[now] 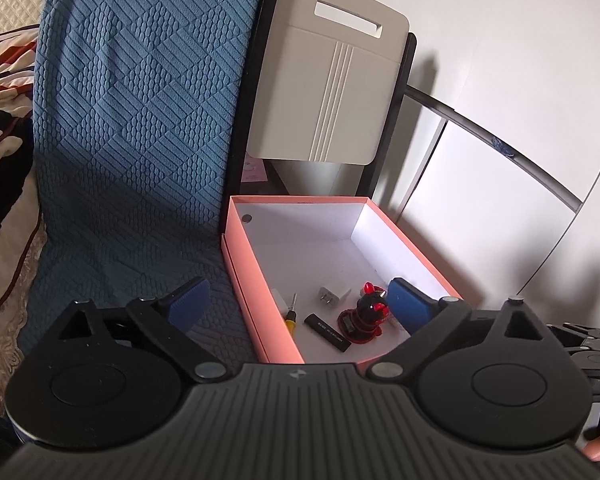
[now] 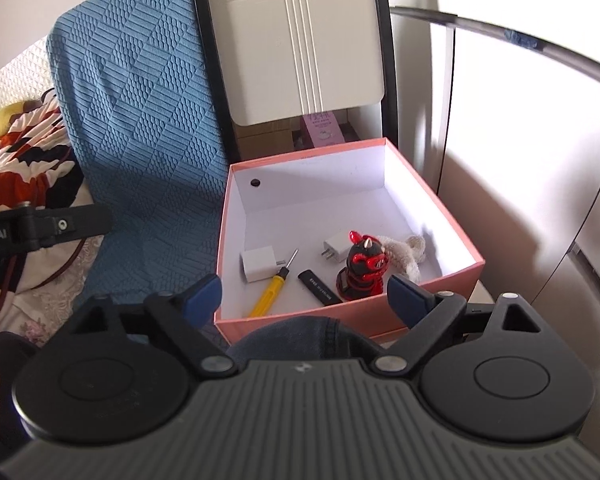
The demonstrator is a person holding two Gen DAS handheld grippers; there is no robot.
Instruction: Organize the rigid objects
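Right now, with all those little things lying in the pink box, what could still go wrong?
Two risks, as I judge it. The pink box seems to sit at the edge of its support, beside a knee, so a nudge might tip it. The red and black figurine stands upright among loose things, close to the black stick and a white plug; reaching in with the open right hand-held gripper could topple it.
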